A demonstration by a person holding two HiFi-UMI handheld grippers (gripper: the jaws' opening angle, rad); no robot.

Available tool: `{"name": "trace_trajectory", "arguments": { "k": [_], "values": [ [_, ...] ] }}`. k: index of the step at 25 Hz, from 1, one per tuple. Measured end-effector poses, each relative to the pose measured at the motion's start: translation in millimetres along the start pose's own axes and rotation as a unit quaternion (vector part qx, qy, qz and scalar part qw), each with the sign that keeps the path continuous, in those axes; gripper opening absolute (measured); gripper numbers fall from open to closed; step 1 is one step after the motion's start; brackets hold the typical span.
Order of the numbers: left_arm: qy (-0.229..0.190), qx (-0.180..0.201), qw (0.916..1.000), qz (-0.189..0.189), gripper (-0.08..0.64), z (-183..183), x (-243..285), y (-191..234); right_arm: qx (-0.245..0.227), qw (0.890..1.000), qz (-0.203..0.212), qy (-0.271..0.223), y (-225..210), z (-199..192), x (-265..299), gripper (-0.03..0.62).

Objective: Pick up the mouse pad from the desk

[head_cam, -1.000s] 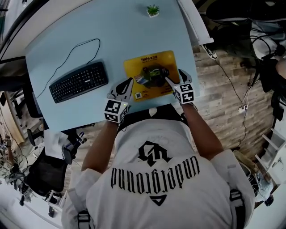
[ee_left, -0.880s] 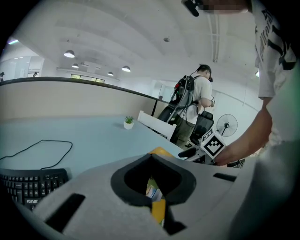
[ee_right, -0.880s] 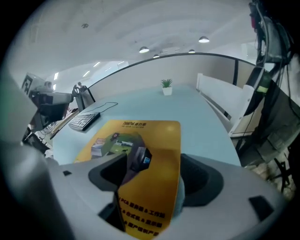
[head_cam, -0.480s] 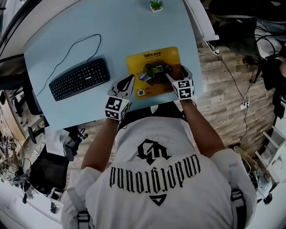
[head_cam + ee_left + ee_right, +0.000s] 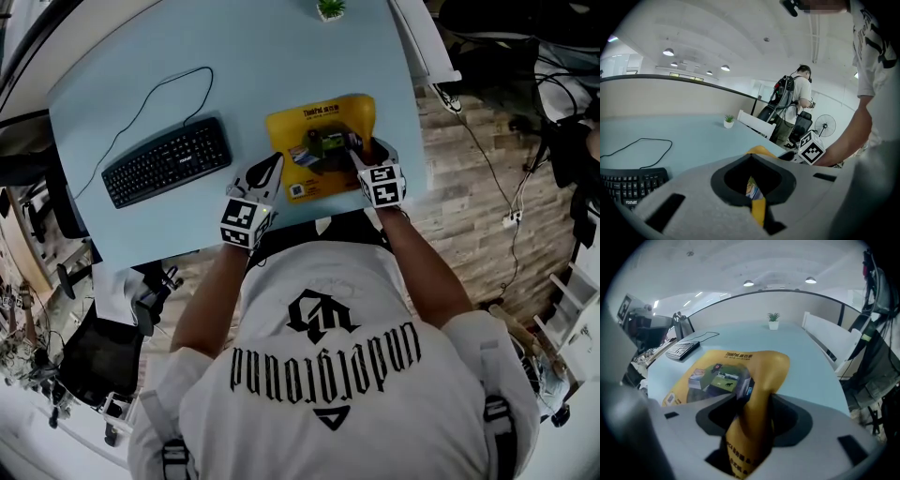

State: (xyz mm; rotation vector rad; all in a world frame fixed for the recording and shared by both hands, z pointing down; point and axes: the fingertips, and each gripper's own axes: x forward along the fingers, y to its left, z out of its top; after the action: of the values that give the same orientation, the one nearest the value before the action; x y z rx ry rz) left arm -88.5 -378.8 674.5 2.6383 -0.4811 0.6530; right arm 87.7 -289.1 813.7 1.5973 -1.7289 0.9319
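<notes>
A black corded keyboard [image 5: 167, 161] lay flat. Well off to the keyboard's right stood a small green plant in a white pot [image 5: 330, 9]; farther right still, a person wearing a backpack [image 5: 799, 98] stood beside a white pedestal fan [image 5: 825, 126].

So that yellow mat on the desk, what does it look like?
The mouse pad is a thin, floppy yellow rectangle with a dark printed picture mid-sheet and black lettering at its far edge. It lies on the pale blue desk, right of the keyboard. Its right side curls up, pinched by the right gripper, whose jaws have just been closing; the left gripper pinches its near-left edge.
</notes>
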Motion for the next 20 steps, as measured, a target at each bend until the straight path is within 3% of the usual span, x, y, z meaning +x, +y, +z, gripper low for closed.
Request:
{"name": "trace_trajectory", "arguments": {
  "k": [3, 5, 6, 20],
  "values": [
    [-0.004, 0.001, 1.0000, 0.001, 0.008, 4.1, -0.6, -2.1, -0.008, 1.000, 0.025, 0.008, 11.3, 1.1, 1.8, 0.157],
    [-0.007, 0.004, 1.0000, 0.004, 0.008, 7.5, -2.9, -1.6, -0.013, 0.998, 0.052, 0.012, 22.3, 3.8, 2.2, 0.051],
    [-0.009, 0.005, 0.9999, 0.006, 0.008, 9.6, -4.6, -0.4, -0.019, 0.998, 0.062, 0.014, 26.3, 5.6, 1.7, 0.032],
    [-0.045, 0.007, 0.9971, 0.061, 0.008, 36.9, -36.1, -3.3, -0.036, 0.992, 0.121, -0.023, 47.2, 33.0, -41.2, 0.023]
  ]
}}
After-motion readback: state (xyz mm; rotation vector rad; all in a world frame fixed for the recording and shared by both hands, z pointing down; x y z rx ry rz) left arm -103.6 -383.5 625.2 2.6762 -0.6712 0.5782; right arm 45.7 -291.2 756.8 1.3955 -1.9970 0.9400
